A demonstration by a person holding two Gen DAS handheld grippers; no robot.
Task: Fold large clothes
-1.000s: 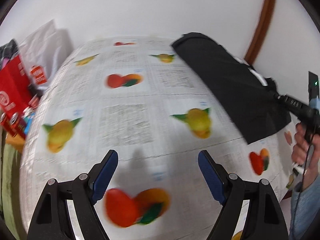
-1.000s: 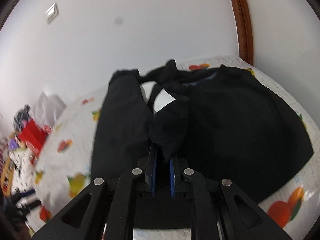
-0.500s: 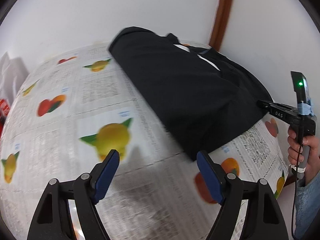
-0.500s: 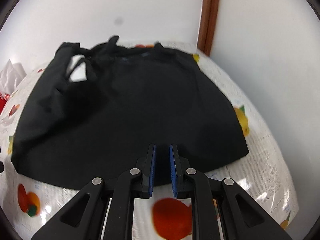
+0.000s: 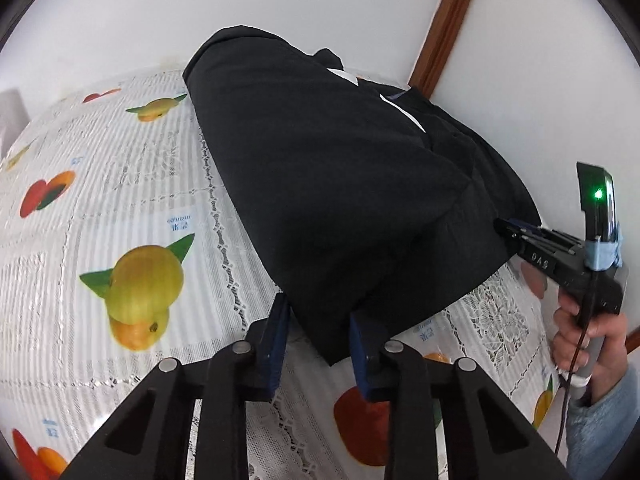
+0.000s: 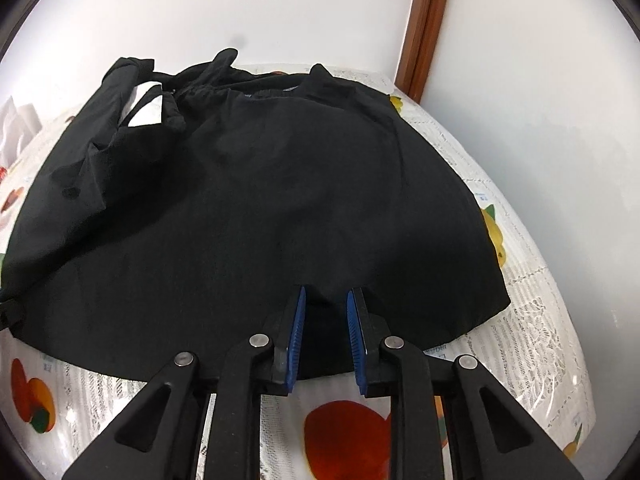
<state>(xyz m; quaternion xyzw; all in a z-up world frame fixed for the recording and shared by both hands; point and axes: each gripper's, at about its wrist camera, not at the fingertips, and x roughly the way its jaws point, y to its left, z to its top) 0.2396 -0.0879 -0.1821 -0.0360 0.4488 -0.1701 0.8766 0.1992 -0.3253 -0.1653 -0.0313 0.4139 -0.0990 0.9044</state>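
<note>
Black garment (image 6: 256,208) now lies spread on the fruit-print tablecloth (image 5: 120,200) by the wall corner; our right gripper (image 6: 326,320) has parted and let go, our left gripper (image 5: 318,332) straddles its near corner, half-open, ready for folding.

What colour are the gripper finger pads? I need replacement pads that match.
Blue, on black fingers; clearest in the right wrist view.

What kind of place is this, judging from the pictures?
Probably a room in a home: a table with a fruit-print tablecloth stands against plain white walls, beside brown wooden trim.
</note>
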